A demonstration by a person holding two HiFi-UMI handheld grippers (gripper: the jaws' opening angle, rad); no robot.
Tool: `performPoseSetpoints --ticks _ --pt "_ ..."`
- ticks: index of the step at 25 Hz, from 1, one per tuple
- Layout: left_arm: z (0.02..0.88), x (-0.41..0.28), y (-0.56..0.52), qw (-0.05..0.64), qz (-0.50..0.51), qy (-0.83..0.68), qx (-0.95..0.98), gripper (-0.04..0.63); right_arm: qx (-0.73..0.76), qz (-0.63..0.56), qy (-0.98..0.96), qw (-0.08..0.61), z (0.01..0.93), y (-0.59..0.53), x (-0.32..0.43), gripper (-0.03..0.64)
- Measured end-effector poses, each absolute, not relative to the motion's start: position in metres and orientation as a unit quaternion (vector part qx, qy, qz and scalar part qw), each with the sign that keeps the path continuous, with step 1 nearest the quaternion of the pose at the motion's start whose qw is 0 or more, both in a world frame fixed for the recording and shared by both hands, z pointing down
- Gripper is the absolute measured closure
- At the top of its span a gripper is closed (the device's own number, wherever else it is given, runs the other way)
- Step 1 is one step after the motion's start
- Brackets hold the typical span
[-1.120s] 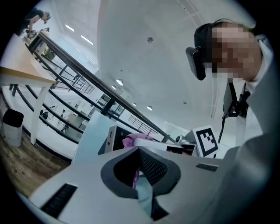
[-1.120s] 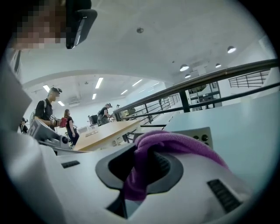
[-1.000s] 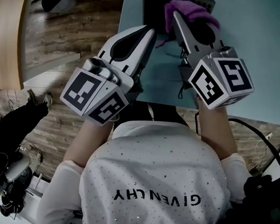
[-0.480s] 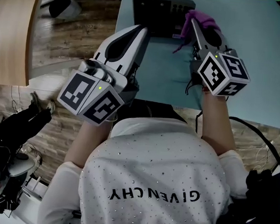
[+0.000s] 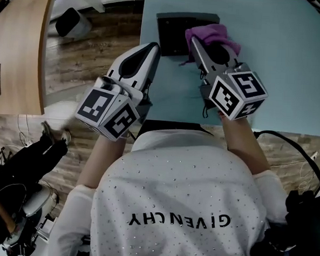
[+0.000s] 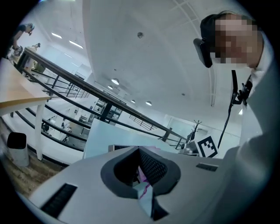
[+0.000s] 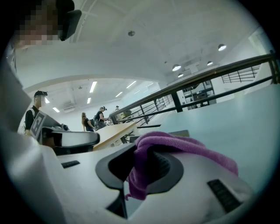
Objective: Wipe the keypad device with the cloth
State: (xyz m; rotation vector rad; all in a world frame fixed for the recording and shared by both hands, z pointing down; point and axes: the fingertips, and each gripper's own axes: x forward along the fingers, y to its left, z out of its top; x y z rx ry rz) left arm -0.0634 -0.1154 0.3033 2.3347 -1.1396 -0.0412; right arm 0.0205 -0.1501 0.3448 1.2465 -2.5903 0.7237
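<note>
The right gripper [image 5: 195,41] is clamped on the cloth [image 7: 183,146]. A purple fold is pinched between its jaws and bunches over their tip. The tip points away from the person, and the wad sits over the right part of the device [image 5: 171,31], a dark flat box at the far side of the table [image 5: 282,67]. The views do not settle whether the cloth presses on the device or hangs just above it. The left gripper [image 5: 153,47] has its jaws together on nothing. It hangs by the table's left edge, just beside the device's near left corner, and I cannot tell whether it touches.

The step in hand looks like the wipe itself. To do it well, the wad rather than the hard jaw tips should meet the keys, so the right gripper wants a shallow tilt and light pressure. Strokes should run across the whole face, including the left part, which lies bare. The device looks light and may slide on the smooth table. The left gripper is well placed to brace its edge if it shifts.
</note>
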Motion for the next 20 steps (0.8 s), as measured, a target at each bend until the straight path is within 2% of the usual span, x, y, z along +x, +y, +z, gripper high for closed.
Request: performPoseSetpoints --ticks 5,9,14,20 --pt "0.305 -0.073 -0.122 0.281 0.001 -0.366 0.887 0.595 0.387 0.251 -0.874 0.152 0.356 -0.140 -0.033 0.549" --pt "0.308 -0.084 -0.131 0.295 0.004 -0.341 0.892 0.595 0.396 0.244 -0.868 0.176 0.366 -0.144 -0.045 0.549" --pt "0.310 -0.091 -0.136 0.300 0.007 -0.307 0.903 0.595 0.450 0.235 -0.838 0.200 0.375 -0.149 -0.019 0.549" --pt "0.307 -0.090 -0.136 0.298 -0.001 -0.283 0.912 0.595 0.546 0.227 -0.778 0.213 0.379 -0.154 0.049 0.549"
